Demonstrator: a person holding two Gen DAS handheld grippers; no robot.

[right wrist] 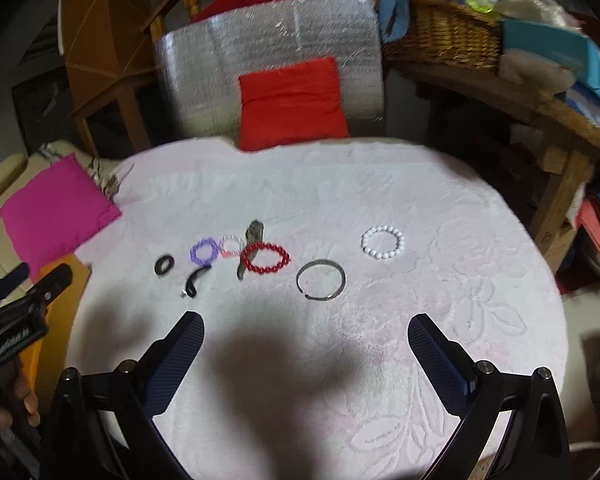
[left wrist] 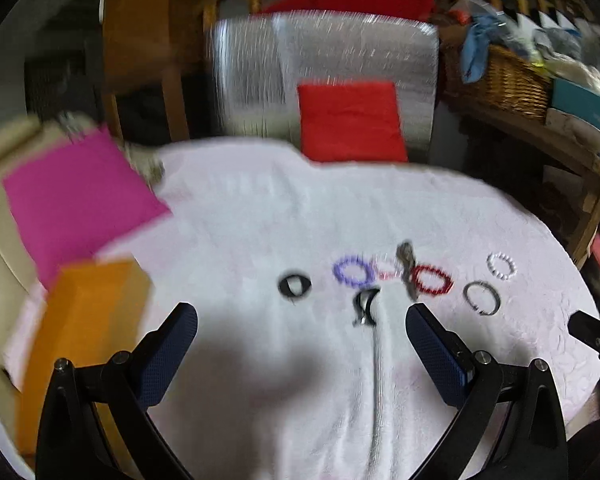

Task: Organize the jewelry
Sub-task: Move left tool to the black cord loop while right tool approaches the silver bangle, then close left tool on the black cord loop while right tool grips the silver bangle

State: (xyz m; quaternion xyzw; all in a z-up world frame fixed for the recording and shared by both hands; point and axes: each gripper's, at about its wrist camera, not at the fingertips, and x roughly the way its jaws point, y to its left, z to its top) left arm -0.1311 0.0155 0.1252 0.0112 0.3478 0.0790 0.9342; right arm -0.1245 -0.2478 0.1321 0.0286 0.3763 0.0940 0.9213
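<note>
Claws come first in both wrist views: the left claw (left wrist: 302,316) and the right claw (right wrist: 306,326) each hang above the worktop (right wrist: 440,208) with their blue-padded fingers spread wide and nothing between them. The left view is smeared with motion blur.

Jewelry lies in a loose row across the middle of the white textured cloth (right wrist: 380,360) that covers the worktop. Nearest the right claw is a thin grey metal bangle (right wrist: 320,280), lying flat. Left of it is a red bead bracelet (right wrist: 265,258), with a dark grey elongated piece (right wrist: 251,246) lying across its left edge; what that piece is cannot be told. Touching the red one's upper left is a small clear pink bead ring (right wrist: 231,246), and just beside that a purple bead bracelet (right wrist: 203,251). A curved black piece (right wrist: 196,278) lies just below the purple one, and a black ring (right wrist: 164,265) sits at the left end of the row. A white pearl bracelet (right wrist: 382,242) lies well apart to the right.

At the cloth's left edge are an orange box (left wrist: 80,344) and, farther back, a magenta cloth (right wrist: 56,210). Beyond the far edge a red cushion (right wrist: 292,104) leans against a silver quilted chair back (right wrist: 268,36). To the right, a wicker basket (right wrist: 444,36) of clutter sits on a wooden shelf (right wrist: 556,108).
</note>
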